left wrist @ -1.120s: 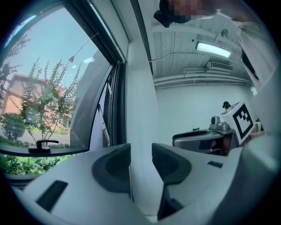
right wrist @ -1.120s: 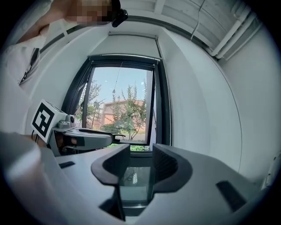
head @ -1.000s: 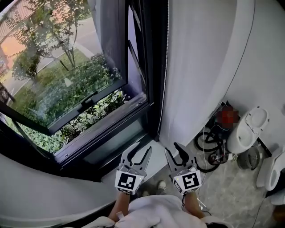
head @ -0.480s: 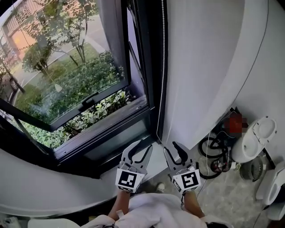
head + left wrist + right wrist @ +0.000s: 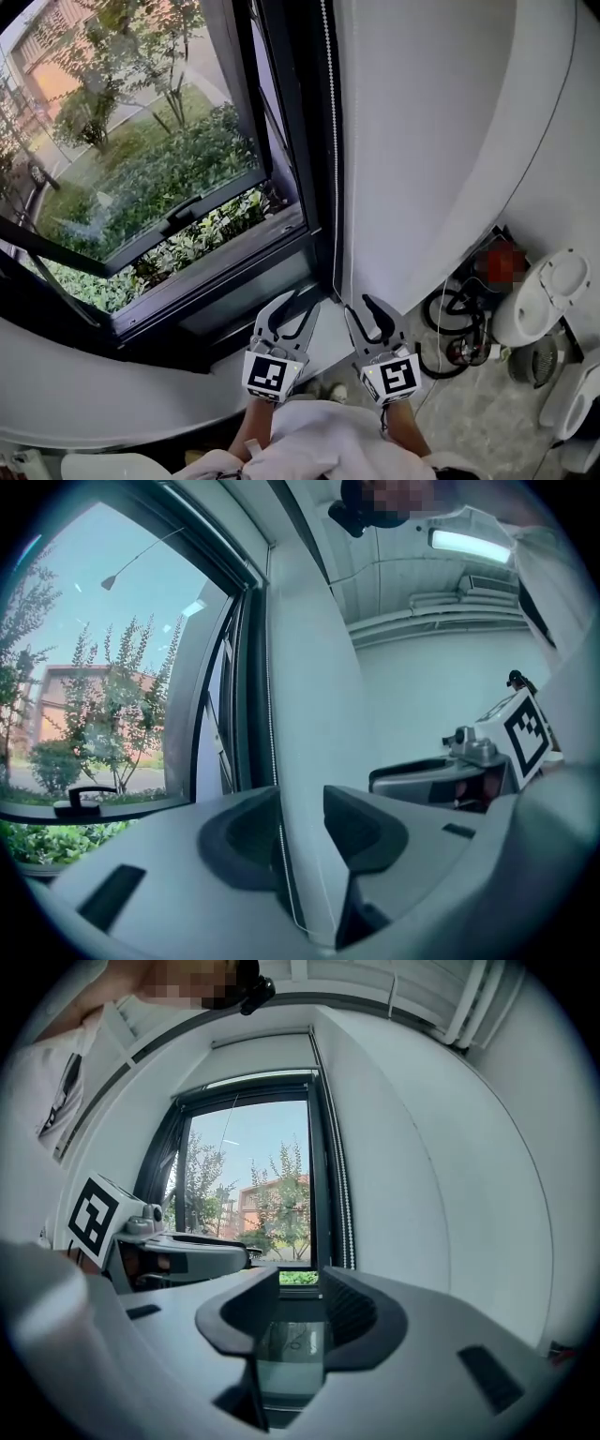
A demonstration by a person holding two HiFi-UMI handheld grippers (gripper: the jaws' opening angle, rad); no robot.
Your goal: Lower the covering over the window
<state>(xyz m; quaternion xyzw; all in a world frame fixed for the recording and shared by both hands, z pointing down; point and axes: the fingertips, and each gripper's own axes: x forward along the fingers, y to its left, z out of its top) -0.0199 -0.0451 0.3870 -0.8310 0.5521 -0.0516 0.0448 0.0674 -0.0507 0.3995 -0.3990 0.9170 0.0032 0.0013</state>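
POSE: left gripper (image 5: 296, 309) and right gripper (image 5: 364, 315) side by side, close but apart, both pointing level toward the far side | LEFT: jaws wide apart, pads pressing on nothing | RIGHT: jaws wide apart, just eased slightly closer, pads pressing on nothing | ARMS: left forearm (image 5: 251, 433) and right forearm (image 5: 405, 429) roughly parallel, entering from the near edge

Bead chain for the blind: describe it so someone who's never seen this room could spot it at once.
Find the big black-framed window with trees outside. Along its right edge, where it meets the white wall, hangs a thin white beaded chain. Unlike the black coiled cables on the floor, it is pale, straight and vertical.
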